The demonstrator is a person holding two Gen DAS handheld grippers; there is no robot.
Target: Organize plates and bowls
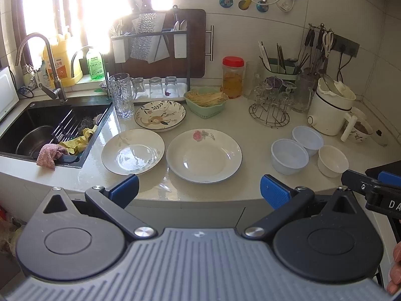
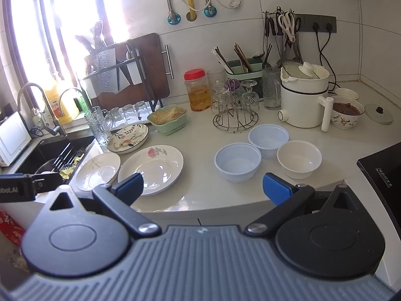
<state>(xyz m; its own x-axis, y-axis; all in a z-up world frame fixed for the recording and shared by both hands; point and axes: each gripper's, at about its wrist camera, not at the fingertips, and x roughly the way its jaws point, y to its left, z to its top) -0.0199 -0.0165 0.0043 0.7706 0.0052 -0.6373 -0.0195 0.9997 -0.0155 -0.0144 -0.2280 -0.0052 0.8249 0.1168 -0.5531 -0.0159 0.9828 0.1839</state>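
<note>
Both tools hang at the tabletop's (image 1: 155, 188) near edge, the left tool (image 1: 199, 192) and the right tool (image 2: 203, 188) each spread wide and empty. Beside the sink (image 1: 50, 125) lie three plates: the rose plate (image 1: 204, 155), a plain plate (image 1: 132, 151), a leaf-patterned plate (image 1: 160, 115). Farther from the sink sit two pale-blue bowls (image 2: 237, 161) (image 2: 268, 140) and a white bowl (image 2: 299, 159).

Left gripper (image 1: 199, 190) and right gripper (image 2: 203, 188) match — black linkage arms, silver screws, blue ribbed pads (image 1: 274, 192), grey ridged body; white lettering at frame edges.
</note>
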